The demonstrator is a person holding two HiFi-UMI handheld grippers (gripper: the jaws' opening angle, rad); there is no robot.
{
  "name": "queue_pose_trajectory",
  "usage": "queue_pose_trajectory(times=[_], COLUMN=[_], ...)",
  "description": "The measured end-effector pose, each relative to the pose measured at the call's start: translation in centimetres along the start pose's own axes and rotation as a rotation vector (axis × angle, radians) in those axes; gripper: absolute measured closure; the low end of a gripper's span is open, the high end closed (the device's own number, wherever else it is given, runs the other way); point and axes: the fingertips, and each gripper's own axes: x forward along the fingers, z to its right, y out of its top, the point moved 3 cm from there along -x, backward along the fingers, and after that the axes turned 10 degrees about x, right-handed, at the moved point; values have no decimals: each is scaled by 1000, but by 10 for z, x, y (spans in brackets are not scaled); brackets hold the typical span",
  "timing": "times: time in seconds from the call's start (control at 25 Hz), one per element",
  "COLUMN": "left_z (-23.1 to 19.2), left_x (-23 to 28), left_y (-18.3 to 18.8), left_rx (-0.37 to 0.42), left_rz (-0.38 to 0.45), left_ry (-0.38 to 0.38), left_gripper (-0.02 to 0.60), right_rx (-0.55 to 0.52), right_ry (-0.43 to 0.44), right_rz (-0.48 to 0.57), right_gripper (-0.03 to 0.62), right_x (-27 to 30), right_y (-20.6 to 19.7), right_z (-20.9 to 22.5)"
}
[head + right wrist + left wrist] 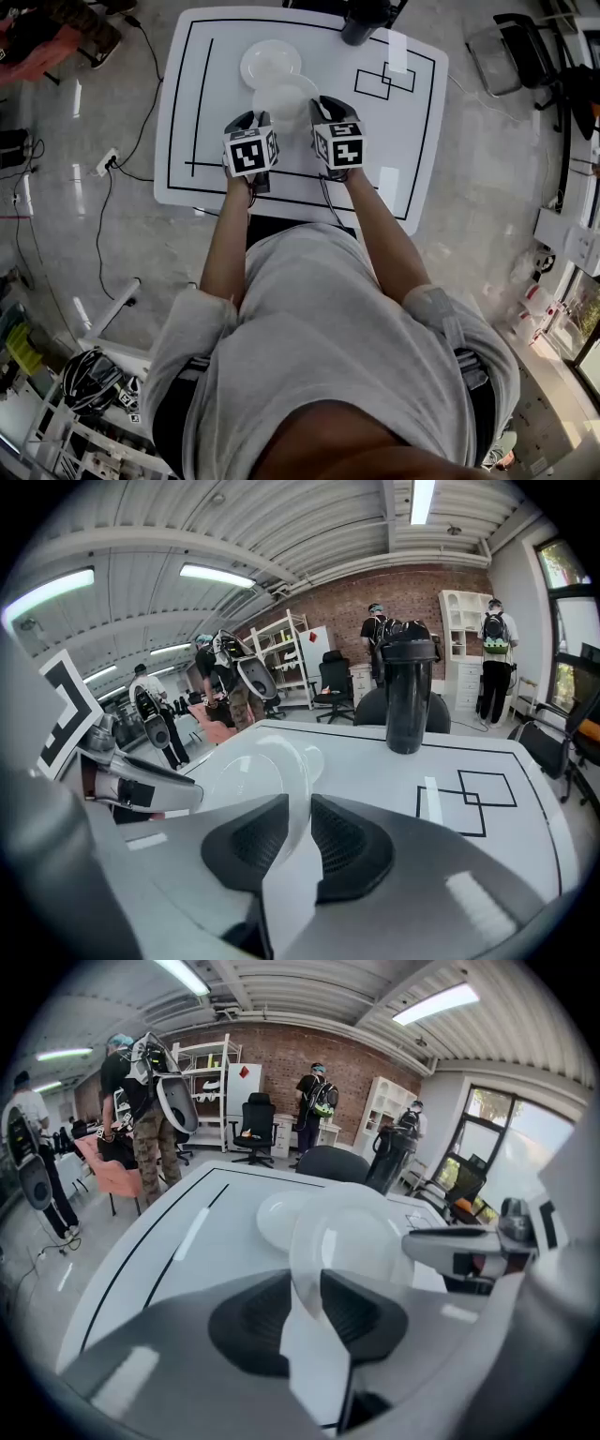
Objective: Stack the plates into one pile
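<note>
Both grippers carry one white plate (284, 98) just above the white table (183, 141). My left gripper (247, 122) is shut on the plate's left rim and my right gripper (323, 108) on its right rim. In the left gripper view the held plate (352, 1241) runs between the dark pads of the left gripper (305, 1312), and the right gripper (469, 1251) shows on the far side. In the right gripper view the held plate (248, 771) sits in the right gripper (300, 841). A second white plate (271, 63) lies flat on the table just beyond.
A black bottle (410, 696) stands at the table's far edge, beside black square outlines (385, 80) taped on the top. Long black lines (196, 103) frame the table. People stand by shelves and chairs (256, 1129) in the background. Cables (112, 164) trail on the floor at left.
</note>
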Motion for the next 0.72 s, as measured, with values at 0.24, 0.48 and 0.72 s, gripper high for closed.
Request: queue_pose_trajectory(times=[0.24,0.48,0.72], left_z=[-11,-21,-33], left_x=[6,15,30], left_y=[3,12,20], left_rx=[-42,-42,-51], left_rz=[-8,-12,-15], left_ry=[-18,-33,-43], left_gripper=[485,485,485], right_rx=[-13,-1,-1], right_ry=[2,-8,-23], right_rz=[1,-2,-16], right_gripper=[517,516,514], right_x=[9,20,36], right_y=[9,15,18], right_z=[-6,-8,-7])
